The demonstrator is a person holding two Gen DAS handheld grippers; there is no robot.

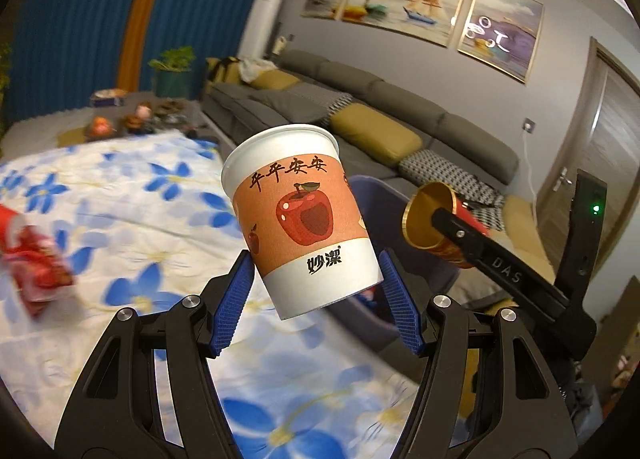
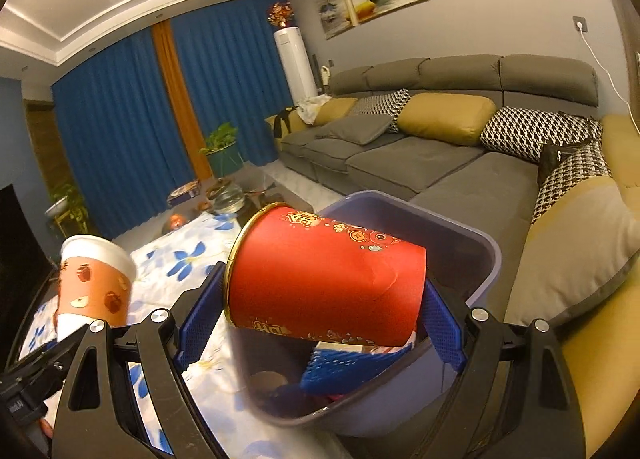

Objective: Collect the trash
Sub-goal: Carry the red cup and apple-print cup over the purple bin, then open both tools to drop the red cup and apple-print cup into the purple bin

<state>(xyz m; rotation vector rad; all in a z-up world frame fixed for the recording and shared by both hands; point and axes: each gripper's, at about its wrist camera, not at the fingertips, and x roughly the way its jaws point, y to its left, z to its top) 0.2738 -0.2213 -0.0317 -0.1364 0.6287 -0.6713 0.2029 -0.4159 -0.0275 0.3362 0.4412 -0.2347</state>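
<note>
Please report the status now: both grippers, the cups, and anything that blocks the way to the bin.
Left gripper shut on apple cup, upright. Right gripper shut on red cup, sideways, over the bin. Bin already holds trash. Nothing blocking.

I see a white paper cup [image 1: 304,219] with an apple print, centre frame, tilted; my red cup [image 2: 326,277] lies sideways over the grey bin [image 2: 490,259].

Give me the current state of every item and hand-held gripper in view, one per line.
Left hand-held gripper: shut on the apple cup.
Apple cup: upright, slightly tilted, held above the floral cloth.
Right hand-held gripper: shut on the red cup.
Red cup: on its side, dented, over the bin.
Bin: open, trash already inside.
Red wrapper: lying on the cloth, uncollected.
</note>
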